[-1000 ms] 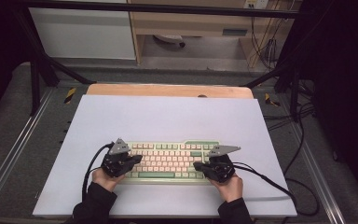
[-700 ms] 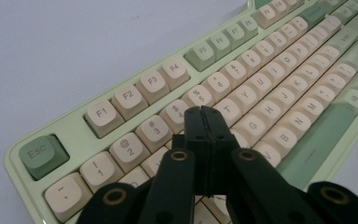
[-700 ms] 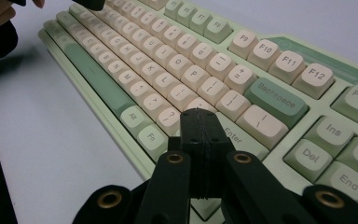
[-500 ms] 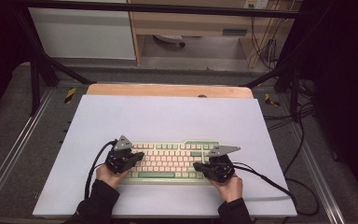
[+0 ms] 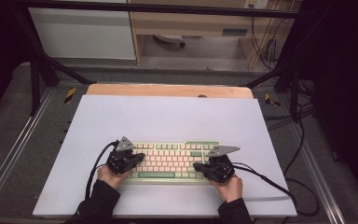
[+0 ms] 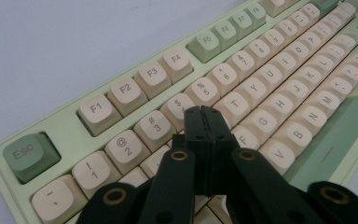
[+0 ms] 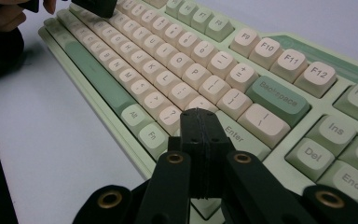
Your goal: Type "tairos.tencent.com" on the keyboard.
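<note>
A pale green keyboard (image 5: 168, 161) with cream and green keys lies on the white table sheet (image 5: 168, 116), near the front. My left gripper (image 5: 139, 160) hovers over the keyboard's left end, jaws pressed together with nothing between them; in the left gripper view its tips (image 6: 204, 112) sit above the E and R keys of the keyboard (image 6: 270, 70). My right gripper (image 5: 198, 167) is over the right end, also shut and empty; its tips (image 7: 200, 114) rest by the Enter key of the keyboard (image 7: 168, 60).
A wooden board edge (image 5: 168, 90) runs along the sheet's far side. Black cables (image 5: 279, 186) trail off to the right of the table. A white cabinet (image 5: 81, 32) and a wooden desk (image 5: 205, 23) stand beyond the table. Metal frame rails (image 5: 9, 154) flank both sides.
My left gripper has shifted slightly to the right over the keyboard's left end. The right gripper has stayed put.
</note>
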Demonstrator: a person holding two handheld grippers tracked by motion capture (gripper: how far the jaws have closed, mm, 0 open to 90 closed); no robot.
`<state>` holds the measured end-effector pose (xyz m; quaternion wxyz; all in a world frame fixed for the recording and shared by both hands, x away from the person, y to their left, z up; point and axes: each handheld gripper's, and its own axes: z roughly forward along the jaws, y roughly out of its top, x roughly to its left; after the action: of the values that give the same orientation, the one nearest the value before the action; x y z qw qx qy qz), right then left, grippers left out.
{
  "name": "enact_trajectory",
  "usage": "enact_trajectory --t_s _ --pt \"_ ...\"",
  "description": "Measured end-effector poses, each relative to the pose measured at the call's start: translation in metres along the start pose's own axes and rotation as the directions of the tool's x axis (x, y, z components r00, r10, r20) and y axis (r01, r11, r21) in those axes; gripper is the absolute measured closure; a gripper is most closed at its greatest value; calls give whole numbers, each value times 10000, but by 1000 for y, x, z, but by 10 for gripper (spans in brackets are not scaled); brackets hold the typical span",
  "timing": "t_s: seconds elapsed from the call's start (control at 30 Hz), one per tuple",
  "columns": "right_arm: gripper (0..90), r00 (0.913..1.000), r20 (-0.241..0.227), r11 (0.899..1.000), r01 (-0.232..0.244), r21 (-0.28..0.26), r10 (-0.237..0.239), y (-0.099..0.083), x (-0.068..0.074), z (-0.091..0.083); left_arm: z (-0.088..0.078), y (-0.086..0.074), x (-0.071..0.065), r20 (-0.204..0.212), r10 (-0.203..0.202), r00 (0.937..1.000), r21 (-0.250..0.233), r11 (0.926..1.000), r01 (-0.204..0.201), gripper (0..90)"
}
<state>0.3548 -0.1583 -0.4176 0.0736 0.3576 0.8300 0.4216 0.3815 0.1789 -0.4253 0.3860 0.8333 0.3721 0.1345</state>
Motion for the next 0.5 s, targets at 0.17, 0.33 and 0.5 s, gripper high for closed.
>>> enact_trajectory --t_s 0.17,0.33,0.5 --pt "900 10000 21 10000 -16 12 16 0 0 -1 1 0 -1 9 34 10000 12 10000 -34 896" --pt "900 10000 12 10000 -12 -32 12 0 0 -1 2 -1 -1 13 27 10000 87 10000 -27 896" --pt "900 10000 11 10000 18 -65 -18 1 0 -2 0 -1 -2 76 56 10000 -28 10000 -56 896"
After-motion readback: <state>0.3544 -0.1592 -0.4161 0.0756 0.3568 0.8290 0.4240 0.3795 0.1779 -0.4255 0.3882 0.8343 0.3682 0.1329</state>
